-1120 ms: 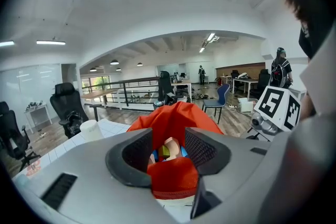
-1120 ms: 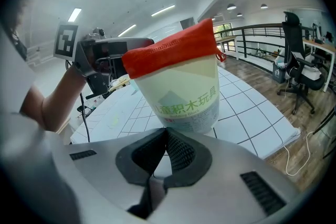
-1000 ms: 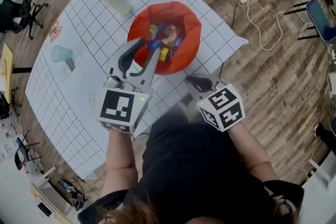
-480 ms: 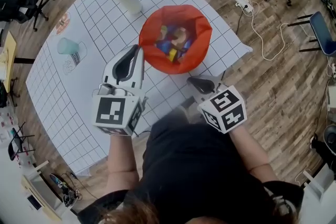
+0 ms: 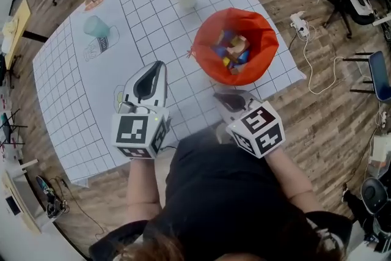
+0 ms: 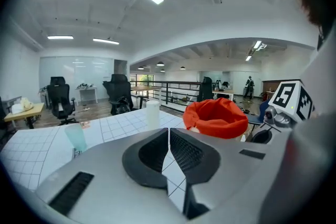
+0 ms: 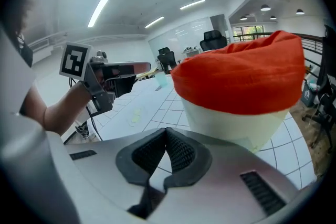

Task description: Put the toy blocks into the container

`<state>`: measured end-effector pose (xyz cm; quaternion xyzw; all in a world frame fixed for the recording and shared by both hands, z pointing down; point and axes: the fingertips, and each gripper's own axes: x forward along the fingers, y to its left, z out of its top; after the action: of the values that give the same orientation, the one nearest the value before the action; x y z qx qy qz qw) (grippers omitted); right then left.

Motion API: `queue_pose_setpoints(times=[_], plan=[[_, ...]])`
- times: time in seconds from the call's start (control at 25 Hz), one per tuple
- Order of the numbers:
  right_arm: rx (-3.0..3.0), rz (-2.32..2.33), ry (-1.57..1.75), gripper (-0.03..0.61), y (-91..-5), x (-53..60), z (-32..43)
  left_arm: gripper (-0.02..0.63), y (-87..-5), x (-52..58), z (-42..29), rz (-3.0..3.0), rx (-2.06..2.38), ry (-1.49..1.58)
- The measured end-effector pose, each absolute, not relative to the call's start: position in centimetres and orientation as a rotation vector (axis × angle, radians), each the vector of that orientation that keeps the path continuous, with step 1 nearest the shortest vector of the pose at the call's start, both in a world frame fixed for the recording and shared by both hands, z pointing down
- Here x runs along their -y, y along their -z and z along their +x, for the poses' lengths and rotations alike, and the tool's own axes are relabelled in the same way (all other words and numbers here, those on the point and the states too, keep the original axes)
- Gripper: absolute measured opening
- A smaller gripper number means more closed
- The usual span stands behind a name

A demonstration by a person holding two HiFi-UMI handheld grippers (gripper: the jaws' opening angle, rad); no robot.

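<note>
Blocks (image 5: 232,52) sit heaped in the red container (image 5: 264,64) at one o'clock on the desk (image 5: 79,107), left gripper (image 5: 157,67) at its eight o'clock, jaws just closed on nothing, right gripper (image 5: 221,96) at six, jaws together, empty.

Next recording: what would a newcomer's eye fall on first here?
The red-lined container, holding bright toy blocks, stands out on the gridded white table. Nearer the person, the left gripper, fingers just closed on nothing, and the right gripper, also shut empty, show bold marker cubes.
</note>
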<state>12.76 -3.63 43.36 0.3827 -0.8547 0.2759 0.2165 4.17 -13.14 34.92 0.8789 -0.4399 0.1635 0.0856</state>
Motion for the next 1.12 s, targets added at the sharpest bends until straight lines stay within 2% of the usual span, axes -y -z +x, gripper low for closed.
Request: queue_pose_setpoints(times=[0.6,1.12], plan=[[2.471,0.727,-0.612,0.014,-42.2,5.4,3.6,0.034,-37.7,8.6,-9.2,2.244,1.677,-0.472],[2.569,0.655,-0.488,0.014,-40.5,7.2,-1.3,0.032,-38.9,5.3,-13.7,2.093,1.785,-0.438]])
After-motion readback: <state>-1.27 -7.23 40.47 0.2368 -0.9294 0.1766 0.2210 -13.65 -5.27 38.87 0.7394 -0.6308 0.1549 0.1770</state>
